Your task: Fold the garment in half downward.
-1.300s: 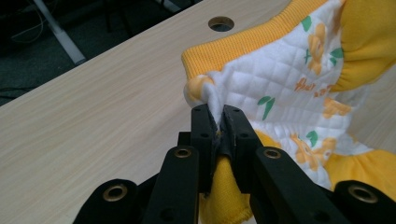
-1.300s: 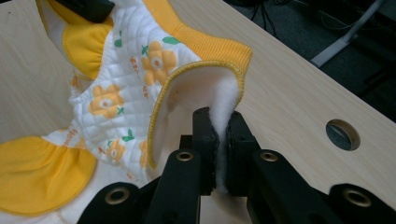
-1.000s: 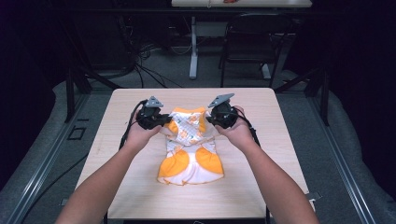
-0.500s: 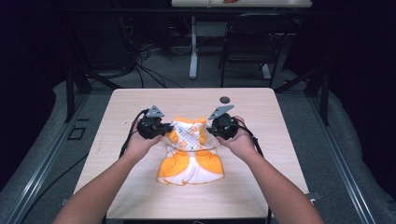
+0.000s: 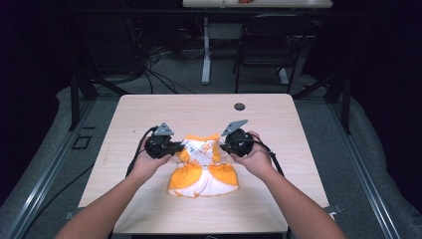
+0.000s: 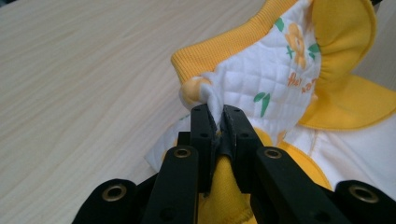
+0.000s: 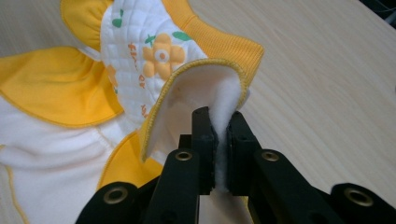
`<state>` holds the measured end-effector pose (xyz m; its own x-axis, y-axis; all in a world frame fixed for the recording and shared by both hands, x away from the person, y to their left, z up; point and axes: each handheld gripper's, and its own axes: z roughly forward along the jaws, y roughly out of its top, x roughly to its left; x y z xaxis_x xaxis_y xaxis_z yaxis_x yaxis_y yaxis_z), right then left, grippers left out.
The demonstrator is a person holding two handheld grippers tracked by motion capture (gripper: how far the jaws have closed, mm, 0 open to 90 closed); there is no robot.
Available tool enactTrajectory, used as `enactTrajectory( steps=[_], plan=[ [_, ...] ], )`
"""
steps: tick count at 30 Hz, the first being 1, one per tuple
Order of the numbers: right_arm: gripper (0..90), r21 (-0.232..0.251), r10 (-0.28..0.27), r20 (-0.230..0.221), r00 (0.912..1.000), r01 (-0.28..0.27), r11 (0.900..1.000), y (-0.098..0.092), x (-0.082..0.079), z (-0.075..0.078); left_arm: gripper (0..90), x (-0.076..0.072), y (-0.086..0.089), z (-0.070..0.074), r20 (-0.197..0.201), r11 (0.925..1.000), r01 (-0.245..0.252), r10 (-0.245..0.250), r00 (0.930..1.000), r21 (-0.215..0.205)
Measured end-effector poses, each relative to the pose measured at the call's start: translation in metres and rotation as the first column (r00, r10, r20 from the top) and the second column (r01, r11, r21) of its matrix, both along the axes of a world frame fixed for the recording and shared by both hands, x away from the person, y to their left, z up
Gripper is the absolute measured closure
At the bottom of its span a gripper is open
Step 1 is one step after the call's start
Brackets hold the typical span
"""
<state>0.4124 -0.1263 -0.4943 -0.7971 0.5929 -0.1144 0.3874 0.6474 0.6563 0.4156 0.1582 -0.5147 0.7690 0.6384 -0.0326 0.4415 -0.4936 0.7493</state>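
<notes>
- Quilted yellow-and-white baby garment [image 5: 201, 167], soft, light and floppy, sags between its held top corners on the wooden table [image 5: 149, 107].
- Your left gripper [image 6: 219, 122] and right gripper [image 7: 219, 126] each clench a shoulder fold; hems give the firmest hold.

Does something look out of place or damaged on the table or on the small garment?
Nothing looks damaged or spilled. The orange-and-white garment lies partly on the table; its top is bunched because the left tool and the right tool each pinch a side. A small dark disc lies alone near the far edge.

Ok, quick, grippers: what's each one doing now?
Left gripper: closed on the quilted orange-and-white baby garment.
Right gripper: closed on the same garment's edge.
</notes>
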Motion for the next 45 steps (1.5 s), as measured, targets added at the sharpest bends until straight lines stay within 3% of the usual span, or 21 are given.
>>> enactTrajectory(
  steps=[2, 5, 13, 15, 24, 30, 35, 38, 41, 45],
  plan=[
    [84.0, 0.029, -0.007, -0.018, 0.9998, 0.007, 1.000, -0.001, -0.003, -0.003, 83.5, -0.002, 0.000, -0.005, -0.008, 1.0000, 0.002, -0.002, 1.0000, -0.004],
    [83.8, 0.018, 0.000, -0.025, 0.9997, 0.001, 1.000, -0.002, -0.007, -0.010, 83.4, -0.006, 0.001, -0.012, -0.028, 0.9999, 0.009, -0.009, 0.9996, -0.012],
    [82.2, 0.087, -0.013, -0.070, 0.9975, 0.019, 0.996, -0.010, -0.016, -0.029, 82.8, -0.018, 0.003, -0.026, -0.054, 0.9993, 0.022, -0.024, 0.9983, -0.029],
    [80.2, 0.094, -0.004, -0.082, 0.9966, 0.012, 0.996, -0.011, -0.020, -0.033, 82.0, -0.022, 0.002, -0.030, -0.053, 0.9994, 0.030, -0.031, 0.9981, -0.017],
    [70.7, 0.126, -0.007, -0.097, 0.9953, 0.019, 0.992, -0.016, -0.033, -0.043, 75.2, -0.039, 0.005, -0.039, -0.067, 0.9976, 0.053, -0.056, 0.9962, -0.044],
    [63.1, 0.138, 0.006, -0.102, 0.9948, 0.008, 0.990, -0.022, -0.042, -0.034, 66.6, -0.042, 0.011, -0.029, -0.076, 0.9969, 0.043, -0.048, 0.9960, -0.066],
    [55.1, 0.163, 0.003, -0.092, 0.9958, 0.012, 0.986, -0.030, -0.046, -0.015, 61.3, -0.039, 0.016, -0.005, -0.055, 0.9963, 0.028, -0.032, 0.9979, -0.081],
    [54.9, 0.184, -0.001, -0.084, 0.9965, 0.017, 0.983, -0.033, -0.045, -0.006, 61.2, -0.035, 0.017, 0.001, -0.048, 0.9964, 0.018, -0.022, 0.9986, -0.082],
    [60.0, 0.207, -0.018, -0.066, 0.9977, 0.032, 0.978, -0.036, -0.041, 0.004, 65.6, -0.029, 0.017, 0.006, -0.049, 0.9972, -0.001, -0.003, 0.9988, -0.075],
    [74.6, 0.185, -0.055, -0.059, 0.9967, 0.066, 0.980, -0.033, -0.028, 0.006, 77.7, -0.016, 0.014, 0.002, -0.076, 0.9972, -0.023, 0.017, 0.9970, -0.072]
  ],
)
